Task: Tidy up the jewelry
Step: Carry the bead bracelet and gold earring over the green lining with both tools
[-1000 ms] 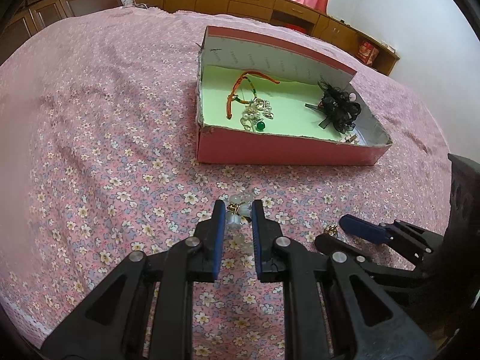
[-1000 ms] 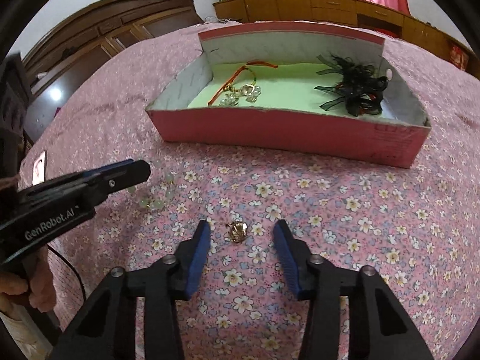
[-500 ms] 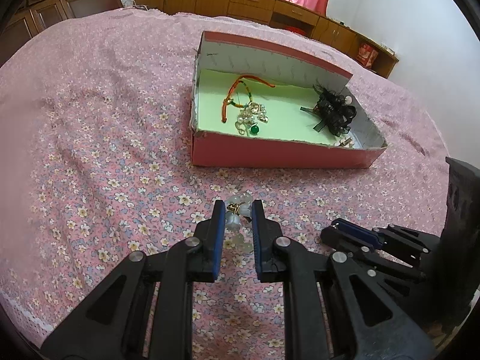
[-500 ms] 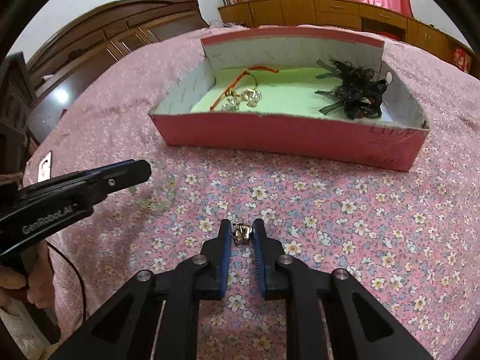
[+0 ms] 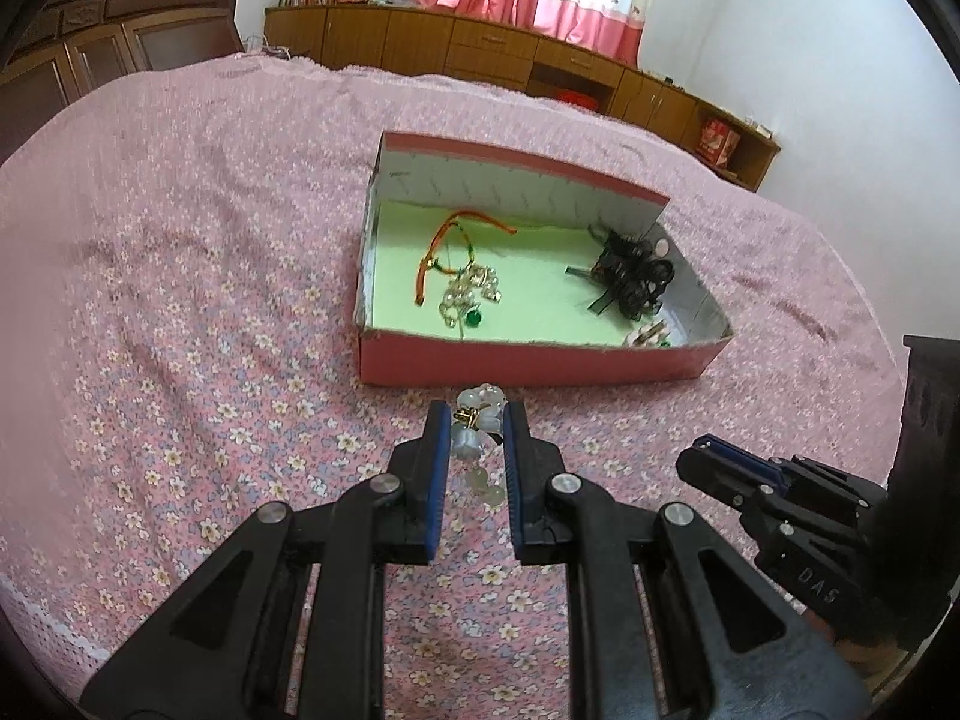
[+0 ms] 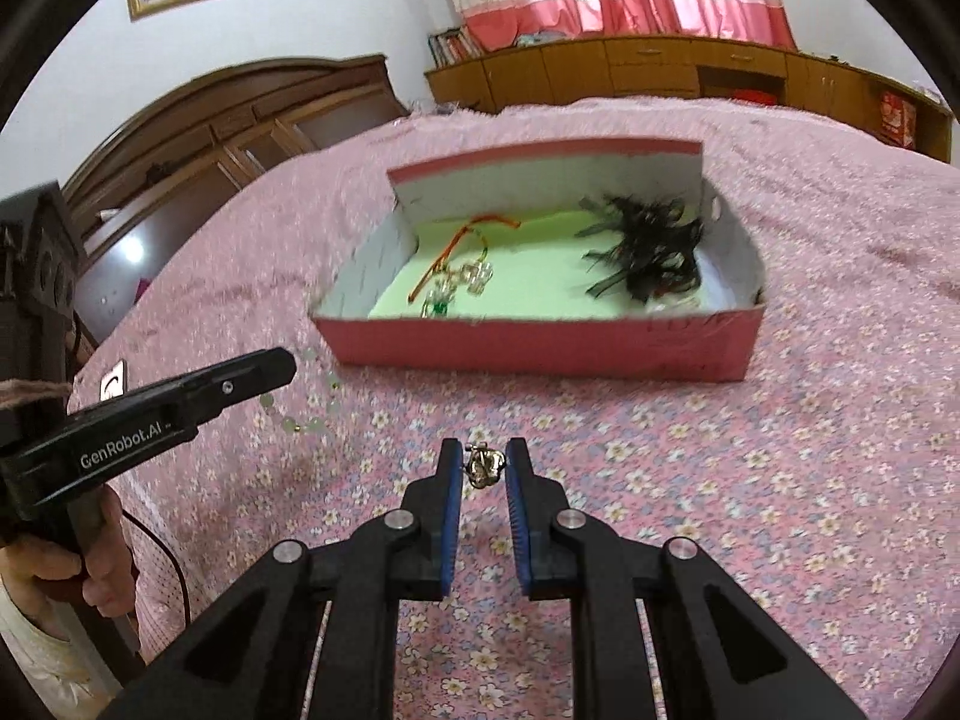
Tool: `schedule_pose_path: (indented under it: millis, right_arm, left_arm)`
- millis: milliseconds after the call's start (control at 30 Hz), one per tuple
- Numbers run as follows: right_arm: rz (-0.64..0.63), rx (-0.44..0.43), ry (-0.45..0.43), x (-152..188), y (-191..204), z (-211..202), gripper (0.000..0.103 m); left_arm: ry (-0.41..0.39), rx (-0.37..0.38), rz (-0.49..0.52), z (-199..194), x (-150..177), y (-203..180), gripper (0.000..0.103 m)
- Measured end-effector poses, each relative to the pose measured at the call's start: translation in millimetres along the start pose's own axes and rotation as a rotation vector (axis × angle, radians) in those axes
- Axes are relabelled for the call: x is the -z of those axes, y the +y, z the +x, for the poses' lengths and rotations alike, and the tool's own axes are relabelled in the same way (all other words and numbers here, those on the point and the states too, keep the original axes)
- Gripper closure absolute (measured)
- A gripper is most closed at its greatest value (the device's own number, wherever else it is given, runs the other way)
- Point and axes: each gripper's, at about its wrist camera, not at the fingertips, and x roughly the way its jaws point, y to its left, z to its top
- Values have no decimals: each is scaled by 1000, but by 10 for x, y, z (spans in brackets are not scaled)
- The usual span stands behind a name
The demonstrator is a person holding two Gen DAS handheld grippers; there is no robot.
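The left gripper [image 5: 476,429] is clenched on a pale green bead bracelet [image 5: 474,441], its beaded loop hanging below the blue pads above the floral bedspread [image 5: 180,312]. In the right wrist view the same bracelet's beads [image 6: 300,420] dangle under the left gripper's tip at about 9 o'clock. The right gripper [image 6: 485,468] is clamped on a small gold ring [image 6: 485,467], pinched between its 2 fingertips.

The pink box [image 5: 528,360] with a light green floor sits on the bedspread at 12 o'clock from both grippers, near but apart from them. Inside it, an orange cord bracelet [image 5: 447,240] and a pearl cluster with a green stone [image 5: 471,300] lie toward the left; a black lace hair clip [image 5: 630,273] lies toward the right, with a small gold piece [image 5: 648,333] in the near right corner.
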Motion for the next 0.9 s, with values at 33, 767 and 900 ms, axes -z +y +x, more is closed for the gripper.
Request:
schedule_pose_path:
  millis: [33,767,900]
  right_arm:
    - [-1,-1,-11,-10,-7,-23,87]
    - [-22,28,-238,-335,-35,-260,87]
    - [-17,34,-251,-410,-57,-224,87]
  left_arm:
    - [-6,2,-1,-21,-7,-3,94]
    - [-169,43,28,-53,-317,-172,94]
    - [-191,56,28,-32,-388,-184,94]
